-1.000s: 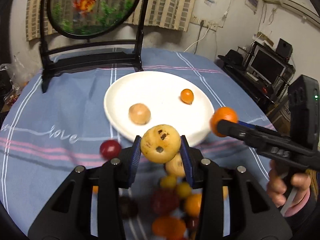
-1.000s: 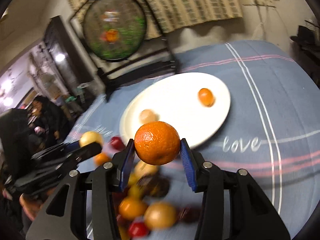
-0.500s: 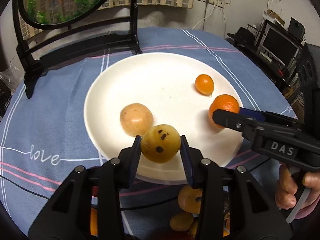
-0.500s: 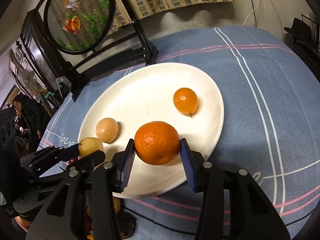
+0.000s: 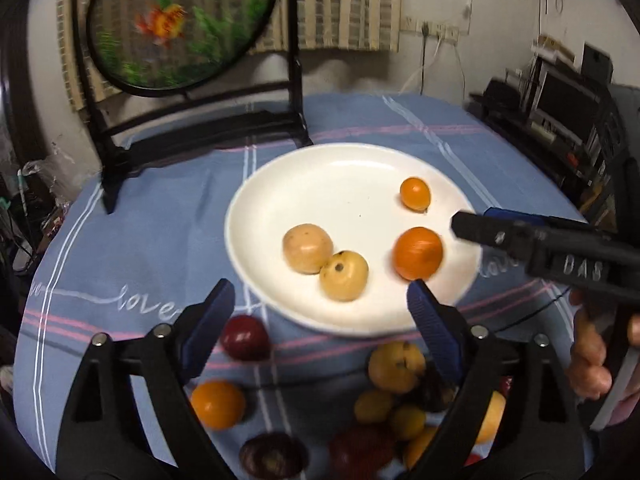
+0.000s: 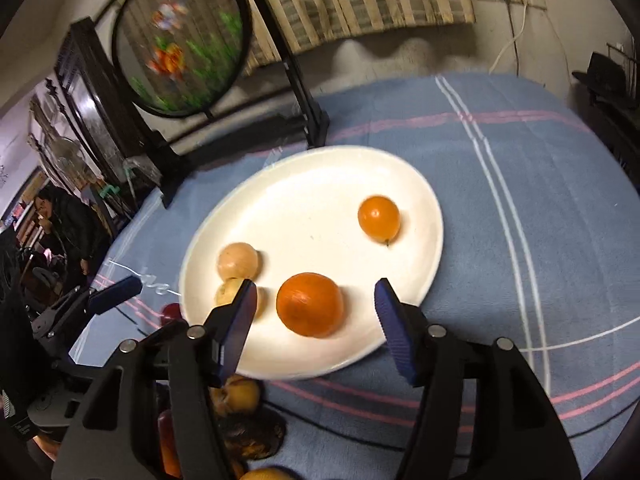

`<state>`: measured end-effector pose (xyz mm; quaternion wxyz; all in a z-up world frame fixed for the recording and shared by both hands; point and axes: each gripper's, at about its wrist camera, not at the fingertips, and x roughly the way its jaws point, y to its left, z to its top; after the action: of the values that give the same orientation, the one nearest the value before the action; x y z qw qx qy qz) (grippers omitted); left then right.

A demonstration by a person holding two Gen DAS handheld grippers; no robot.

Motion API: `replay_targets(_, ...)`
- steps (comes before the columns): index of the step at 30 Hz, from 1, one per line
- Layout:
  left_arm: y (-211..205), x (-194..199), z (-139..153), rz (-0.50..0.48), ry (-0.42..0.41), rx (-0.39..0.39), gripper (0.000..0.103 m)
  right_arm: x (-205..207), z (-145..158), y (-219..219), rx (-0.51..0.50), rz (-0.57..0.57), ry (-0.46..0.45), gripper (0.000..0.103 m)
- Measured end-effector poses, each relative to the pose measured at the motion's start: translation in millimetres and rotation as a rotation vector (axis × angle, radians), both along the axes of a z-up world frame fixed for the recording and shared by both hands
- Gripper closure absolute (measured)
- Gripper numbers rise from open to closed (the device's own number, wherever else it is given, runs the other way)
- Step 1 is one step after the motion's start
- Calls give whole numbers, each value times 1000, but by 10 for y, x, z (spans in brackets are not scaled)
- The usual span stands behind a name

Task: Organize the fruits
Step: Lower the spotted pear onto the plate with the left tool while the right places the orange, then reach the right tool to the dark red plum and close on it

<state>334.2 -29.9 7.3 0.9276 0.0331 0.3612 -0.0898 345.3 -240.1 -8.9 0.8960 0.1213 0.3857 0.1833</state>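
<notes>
A white plate (image 5: 344, 168) (image 6: 320, 176) sits on the blue cloth. On it lie a tan fruit (image 5: 307, 249) (image 6: 237, 261), a yellow spotted fruit (image 5: 344, 275) (image 6: 226, 292), an orange (image 5: 417, 253) (image 6: 310, 305) and a small orange fruit (image 5: 415, 193) (image 6: 378, 217). My left gripper (image 5: 320, 308) is open and empty, just short of the plate's near rim. My right gripper (image 6: 316, 312) is open, its jaws on either side of the orange, clear of it. It also shows in the left wrist view (image 5: 480, 222).
A pile of loose fruits lies on the cloth before the plate: a dark red one (image 5: 245, 337), an orange one (image 5: 217, 404), yellow ones (image 5: 396, 365) and others. A round fish-painting screen on a black stand (image 5: 180, 20) (image 6: 180, 40) rises behind the plate.
Both grippers opened and drew back. The yellow spotted fruit now lies on the plate by the tan fruit, and the orange lies on the plate's near right.
</notes>
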Motion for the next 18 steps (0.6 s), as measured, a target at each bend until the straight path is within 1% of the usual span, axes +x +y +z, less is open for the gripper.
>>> replay_targets(1, 65, -114, 12, 17, -15, -18, 6, -59, 35, -26, -8, -9, -16, 41)
replay_targets(2, 118, -201, 10, 30, -22, -30, 5, -115, 60, -56, -21, -19, -26, 37)
replay_targets(3, 191, -331, -4, 48, -28, -46, 5, -191, 63, -86, -37, -28, -30, 37)
replay_targets(5, 280, -518, -35, 66, -30, -54, 5, -294, 11, -116, -37, 1, 1, 37)
replay_targets(6, 343, -667, -71, 61, -40, -69, 5, -362, -53, -136, -40, 22, 39, 37)
replay_targets(7, 405, -779, -117, 64, -48, -88, 5, -460, -118, -171, -36, 36, 56, 37)
replay_targets(10, 566, -1007, -249, 114, -39, -102, 4, -725, -232, -248, -34, 53, 42, 37)
replay_targets(12, 643, -1125, -270, 111, -43, -122, 4, -888, -288, -233, -56, 75, 60, 37)
replay_targets(15, 690, -1225, -333, 83, -8, -152, 4, -1101, -274, -191, -35, 103, 43, 37)
replay_targets(17, 671, -1252, -369, 69, 8, -141, 4, -1224, -242, -131, -44, 124, 22, 37)
replay_targets(18, 645, -1275, -388, 59, 10, -121, 4, -1266, -236, -105, -61, 132, 11, 37)
